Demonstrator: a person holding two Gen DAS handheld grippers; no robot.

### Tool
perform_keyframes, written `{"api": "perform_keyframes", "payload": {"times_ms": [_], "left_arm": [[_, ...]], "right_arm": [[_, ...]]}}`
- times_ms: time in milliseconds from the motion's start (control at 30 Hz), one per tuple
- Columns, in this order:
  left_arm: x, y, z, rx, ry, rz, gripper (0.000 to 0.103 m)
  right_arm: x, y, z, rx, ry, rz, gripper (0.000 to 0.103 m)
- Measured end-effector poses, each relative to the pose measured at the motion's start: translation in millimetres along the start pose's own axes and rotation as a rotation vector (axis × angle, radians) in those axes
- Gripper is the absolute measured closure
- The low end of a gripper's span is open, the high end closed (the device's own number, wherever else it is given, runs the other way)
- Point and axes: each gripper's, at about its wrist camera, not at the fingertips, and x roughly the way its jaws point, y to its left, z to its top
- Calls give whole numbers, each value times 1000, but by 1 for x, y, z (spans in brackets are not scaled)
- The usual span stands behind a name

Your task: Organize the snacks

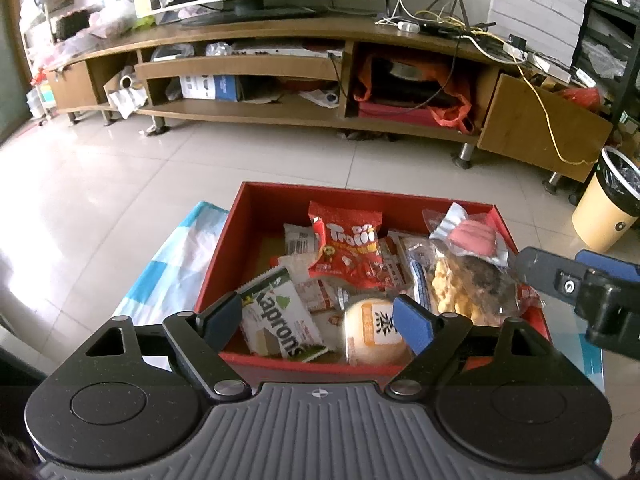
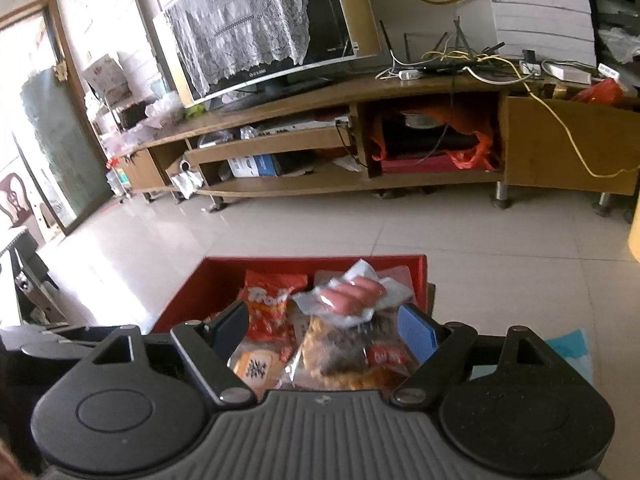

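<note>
A red box [image 1: 360,190] [image 2: 312,260] holds several snack packets. A red Trolli bag [image 1: 346,248] [image 2: 268,308] lies in the middle, with a white and green Kaprons packet [image 1: 280,320] and a wrapped round bun [image 1: 374,334] [image 2: 256,368] near the front. At the right are a clear pack of pink sausages [image 1: 472,236] [image 2: 352,292] and a clear bag of mixed crackers [image 1: 468,288] [image 2: 340,344]. My left gripper [image 1: 320,320] hangs open over the box's near edge, holding nothing. My right gripper [image 2: 324,326] [image 1: 568,264] is open above the box's right side, its pads clear of the bags.
The box rests on a blue and white checked cloth [image 1: 176,264] on a low surface. Beyond it is tiled floor, then a long wooden TV stand [image 1: 280,32] with cluttered shelves and cables. A yellow waste bin [image 1: 608,208] stands at the right.
</note>
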Motion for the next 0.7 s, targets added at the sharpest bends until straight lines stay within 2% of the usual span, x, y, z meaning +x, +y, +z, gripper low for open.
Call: {"api": "perform_keyframes", "payload": {"times_ms": [167, 400, 700], "left_arm": [[-5, -2, -12, 8, 10, 4, 15], [-15, -6, -26, 27, 19, 15, 8], [-37, -11, -36, 52, -9, 26, 3]], "right_arm": [[-7, 0, -13, 9, 21, -18, 22], [-16, 1, -28, 26, 45, -30, 22], [-34, 4, -41, 53, 38, -26, 22]]}}
